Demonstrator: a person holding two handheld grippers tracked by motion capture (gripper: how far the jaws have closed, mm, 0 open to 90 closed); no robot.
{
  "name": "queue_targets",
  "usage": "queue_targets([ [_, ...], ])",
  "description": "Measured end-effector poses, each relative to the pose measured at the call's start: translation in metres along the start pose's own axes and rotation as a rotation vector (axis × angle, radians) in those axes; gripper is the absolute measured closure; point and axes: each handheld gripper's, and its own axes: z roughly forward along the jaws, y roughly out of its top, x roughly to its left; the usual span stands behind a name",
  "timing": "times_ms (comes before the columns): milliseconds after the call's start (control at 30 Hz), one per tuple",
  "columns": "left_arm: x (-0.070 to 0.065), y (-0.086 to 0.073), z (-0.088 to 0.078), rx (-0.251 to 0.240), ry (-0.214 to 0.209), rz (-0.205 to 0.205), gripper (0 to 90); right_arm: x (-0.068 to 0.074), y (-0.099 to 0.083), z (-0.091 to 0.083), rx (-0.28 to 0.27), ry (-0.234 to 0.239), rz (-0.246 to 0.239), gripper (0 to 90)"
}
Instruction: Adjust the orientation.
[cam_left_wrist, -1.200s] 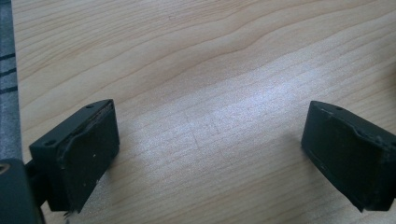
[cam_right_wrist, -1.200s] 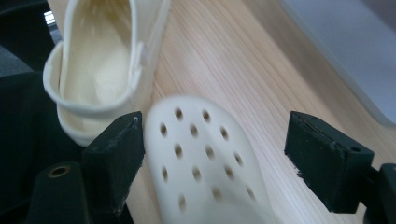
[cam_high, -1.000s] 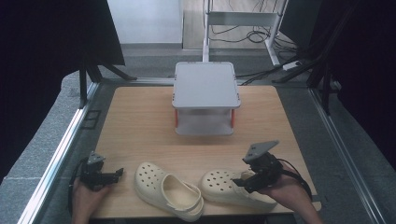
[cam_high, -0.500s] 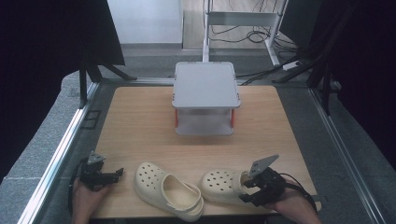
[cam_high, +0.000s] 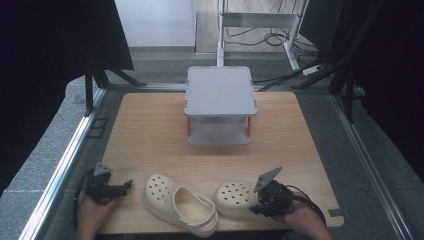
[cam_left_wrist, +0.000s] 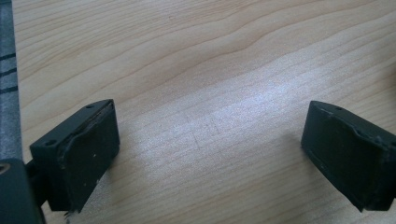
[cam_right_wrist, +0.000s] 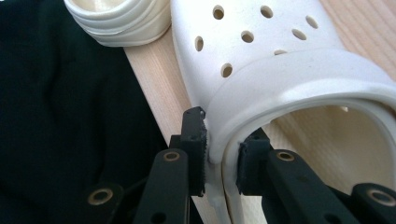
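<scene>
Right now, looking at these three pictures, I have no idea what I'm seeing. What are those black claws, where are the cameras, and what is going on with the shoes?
No robot here: a person sits at a wooden table and holds a hand tool with two black jaws in each hand. The wide picture comes from a camera above, looking down. The other two come from small cameras riding on the tools, looking along their jaws.

On the table lie two cream clogs and, farther back, a small grey two-level stand. The left gripper rests near the table's corner, jaws wide apart over bare wood, holding nothing. The right gripper has just been closing its jaws on the side wall of the right clog, near the heel opening: one jaw outside, one inside. The left clog lies untouched beside it.
</scene>
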Motion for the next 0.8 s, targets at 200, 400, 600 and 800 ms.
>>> queue_targets([
  [200,0.0,0.0,0.0,0.0,0.0,0.0,4.4,-0.004,0.007,-0.007,-0.031,-0.057,0.031,76.5],
  [400,0.0,0.0,0.0,0.0,0.0,0.0,4.4,-0.015,0.025,-0.012,-0.09,-0.097,0.049,76.5],
  [600,0.0,0.0,0.0,0.0,0.0,0.0,4.4,-0.02,0.049,-0.003,-0.117,-0.114,0.051,76.5],
  [800,0.0,0.0,0.0,0.0,0.0,0.0,4.4,-0.023,0.08,0.01,-0.13,-0.122,0.061,76.4],
])
